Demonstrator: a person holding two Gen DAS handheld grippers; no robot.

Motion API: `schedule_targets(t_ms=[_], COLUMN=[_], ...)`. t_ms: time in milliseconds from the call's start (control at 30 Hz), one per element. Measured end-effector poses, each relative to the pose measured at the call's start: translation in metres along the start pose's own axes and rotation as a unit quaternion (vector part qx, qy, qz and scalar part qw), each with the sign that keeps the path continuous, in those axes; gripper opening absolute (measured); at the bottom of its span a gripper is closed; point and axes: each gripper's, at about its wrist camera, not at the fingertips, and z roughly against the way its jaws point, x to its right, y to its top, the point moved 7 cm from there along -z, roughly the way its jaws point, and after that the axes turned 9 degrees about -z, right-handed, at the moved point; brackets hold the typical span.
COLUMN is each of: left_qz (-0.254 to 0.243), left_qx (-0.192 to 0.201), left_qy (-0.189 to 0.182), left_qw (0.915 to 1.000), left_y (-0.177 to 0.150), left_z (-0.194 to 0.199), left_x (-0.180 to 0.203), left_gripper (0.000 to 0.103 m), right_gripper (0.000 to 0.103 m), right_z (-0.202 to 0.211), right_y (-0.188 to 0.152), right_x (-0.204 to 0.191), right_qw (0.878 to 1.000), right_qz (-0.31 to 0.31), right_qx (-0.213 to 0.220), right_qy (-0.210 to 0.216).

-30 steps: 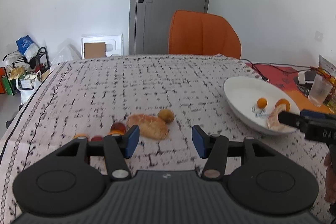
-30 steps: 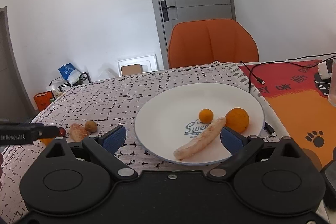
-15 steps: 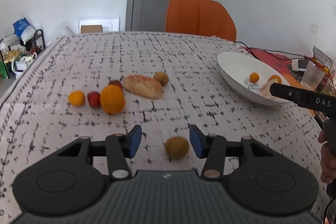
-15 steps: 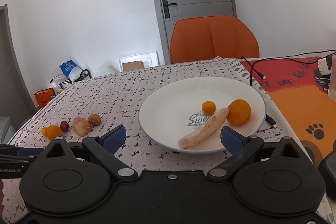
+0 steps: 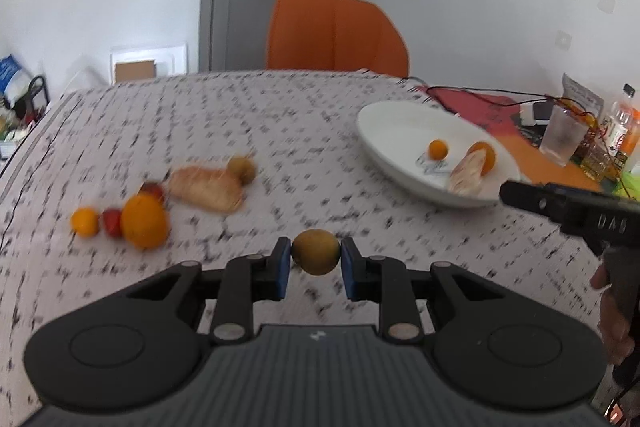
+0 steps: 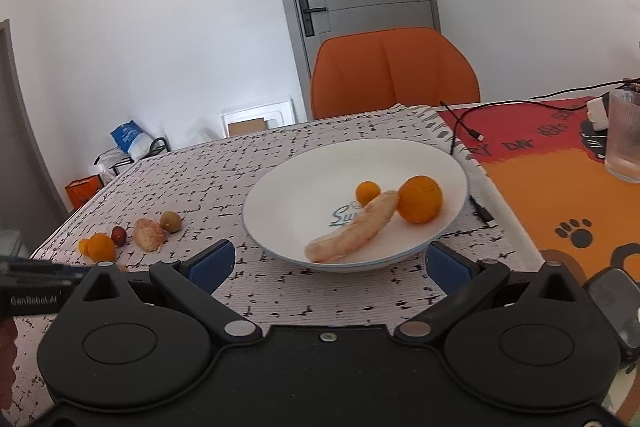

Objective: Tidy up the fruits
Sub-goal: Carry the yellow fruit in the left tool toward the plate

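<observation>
My left gripper (image 5: 315, 263) is shut on a round brown fruit (image 5: 315, 251) and holds it above the patterned tablecloth (image 5: 240, 115). On the cloth to its left lie a big orange (image 5: 144, 221), a small orange (image 5: 85, 221), a red fruit (image 5: 112, 222), a pale peeled piece (image 5: 204, 189) and another brown fruit (image 5: 241, 169). A white plate (image 6: 304, 187) at the right holds a small orange (image 6: 367, 191), a big orange (image 6: 420, 199) and a long pale piece (image 6: 354, 227). My right gripper (image 6: 330, 263) is open and empty at the plate's near rim.
An orange chair (image 5: 336, 33) stands behind the table. A glass (image 6: 624, 135), a black cable (image 6: 464, 125) and a charger sit on the red and orange mat (image 6: 560, 187) at the right. The table's left edge drops off near the loose fruits.
My left gripper has closed on the brown fruit that lay between its fingers and lifted it. The right gripper has drawn back slightly from the plate and stayed open.
</observation>
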Motion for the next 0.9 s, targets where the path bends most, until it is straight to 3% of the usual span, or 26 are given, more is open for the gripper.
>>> schedule_targets(t_ms=[900], left_qz=[-0.069], left_qx=[0.025], left_qy=[-0.049], left_qw=[0.9961], left_y=[0.062], left_z=[-0.054], left_x=[0.069], left_gripper=[0.025], right_gripper=[0.103], right_z=[0.003], right_y=[0.004], right_x=[0.051], right_qw=[0.999], right_qz=[-0.040], right_qx=[0.011], right_qy=[-0.032])
